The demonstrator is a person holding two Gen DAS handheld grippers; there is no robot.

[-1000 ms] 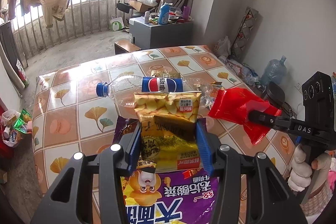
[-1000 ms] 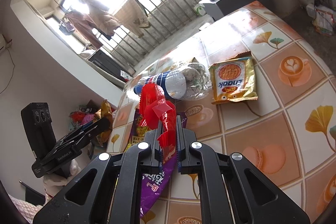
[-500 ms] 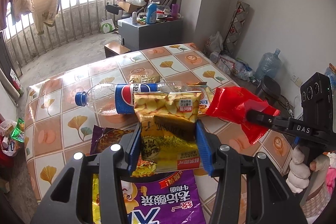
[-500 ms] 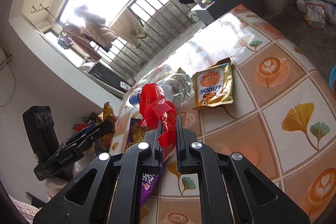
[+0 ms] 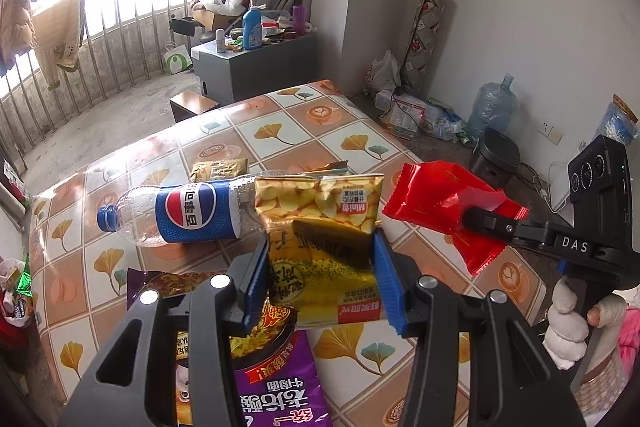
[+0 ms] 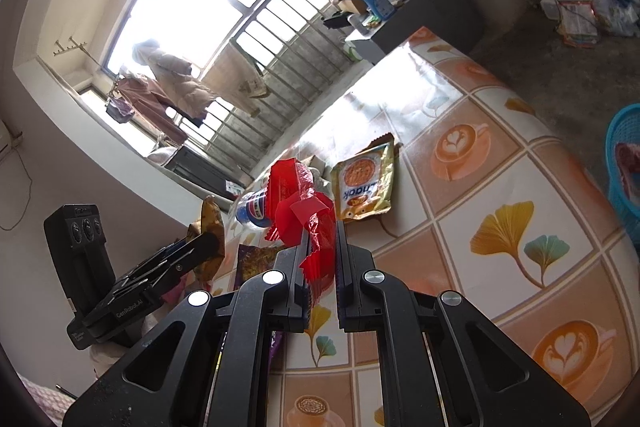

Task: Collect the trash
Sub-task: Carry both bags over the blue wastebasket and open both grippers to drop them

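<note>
My left gripper (image 5: 320,275) still clamps the yellow snack bag (image 5: 320,227) between its blue pads; my right gripper (image 6: 322,247) stays pinched narrow on the red wrapper (image 6: 304,203). Both have carried their trash sideways above the table (image 5: 360,139). The Pepsi bottle (image 5: 180,211) now sits further left in the left view, and a blue basket (image 6: 624,163) has appeared beyond the table's right edge.

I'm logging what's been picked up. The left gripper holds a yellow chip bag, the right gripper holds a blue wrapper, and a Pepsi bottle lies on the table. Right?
Not quite: the right gripper holds a red wrapper, not a blue one, as the right wrist view shows. The left gripper does hold the yellow chip bag, and the Pepsi bottle lies on the table.
</note>
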